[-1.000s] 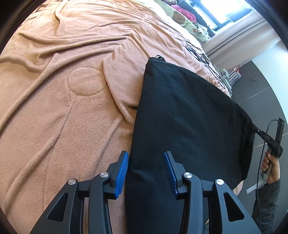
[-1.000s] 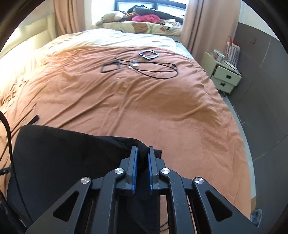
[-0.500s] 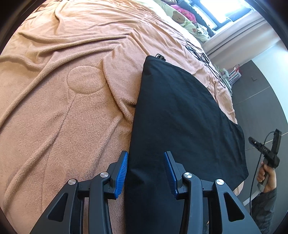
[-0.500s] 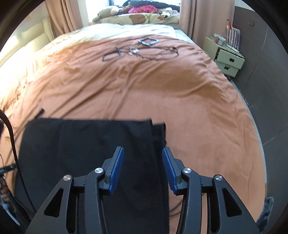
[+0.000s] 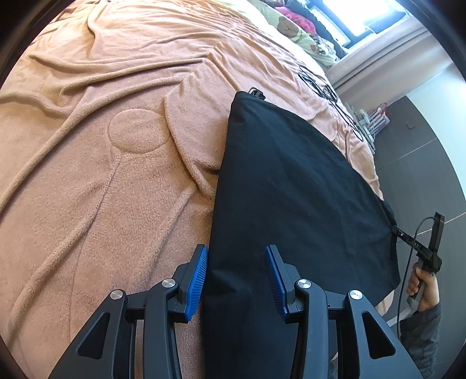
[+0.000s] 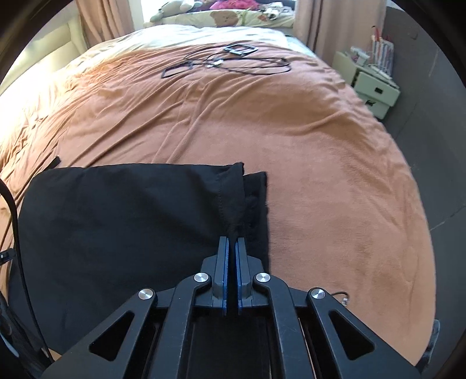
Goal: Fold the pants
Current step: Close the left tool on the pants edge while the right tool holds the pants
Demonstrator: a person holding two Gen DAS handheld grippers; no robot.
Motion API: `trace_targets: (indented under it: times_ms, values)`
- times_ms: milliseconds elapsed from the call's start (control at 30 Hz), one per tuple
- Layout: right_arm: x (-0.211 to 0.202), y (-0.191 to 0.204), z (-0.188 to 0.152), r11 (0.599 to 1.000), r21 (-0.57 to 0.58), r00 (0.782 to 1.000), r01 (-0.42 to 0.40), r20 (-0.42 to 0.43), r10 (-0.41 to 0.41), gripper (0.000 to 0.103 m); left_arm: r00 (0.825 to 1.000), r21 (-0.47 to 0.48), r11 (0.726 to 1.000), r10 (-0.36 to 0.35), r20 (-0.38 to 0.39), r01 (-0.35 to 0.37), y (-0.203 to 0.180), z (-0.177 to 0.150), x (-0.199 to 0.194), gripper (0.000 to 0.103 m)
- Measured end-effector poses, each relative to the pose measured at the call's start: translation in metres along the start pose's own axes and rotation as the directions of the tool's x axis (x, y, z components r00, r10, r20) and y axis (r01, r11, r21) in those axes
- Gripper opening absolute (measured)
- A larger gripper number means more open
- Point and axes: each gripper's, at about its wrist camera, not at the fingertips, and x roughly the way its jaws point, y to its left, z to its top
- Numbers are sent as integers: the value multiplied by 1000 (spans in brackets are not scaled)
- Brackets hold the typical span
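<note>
The black pants lie folded flat on the orange blanket at the bed's near edge. My left gripper is open, its blue pads on either side of the pants' near left edge. My right gripper is shut on the top layer of the pants near their right edge, pinching up a fold of fabric. A lower layer sticks out to the right of it. In the left wrist view the right gripper shows at the pants' far right corner, held by a hand.
Black cables and frames lie on the far part of the blanket. Pillows and plush toys sit at the head by the window. A pale bedside drawer unit stands at right. A dark floor borders the bed.
My right gripper, open half a second ago over the pants' right edge, has shut on the top layer. My left gripper has stayed open in place.
</note>
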Motion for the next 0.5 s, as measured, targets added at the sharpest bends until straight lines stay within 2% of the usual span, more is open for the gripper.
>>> trace_targets:
  times_ms: [200, 500]
  values:
    - [-5, -5, -11, 998, 45, 999, 33, -11, -33, 1, 999, -29, 999, -37, -17, 37, 7, 8, 4, 43]
    - [13, -5, -14, 997, 59, 998, 54, -43, -52, 1, 997, -84, 994, -79, -27, 76, 15, 15, 10, 43]
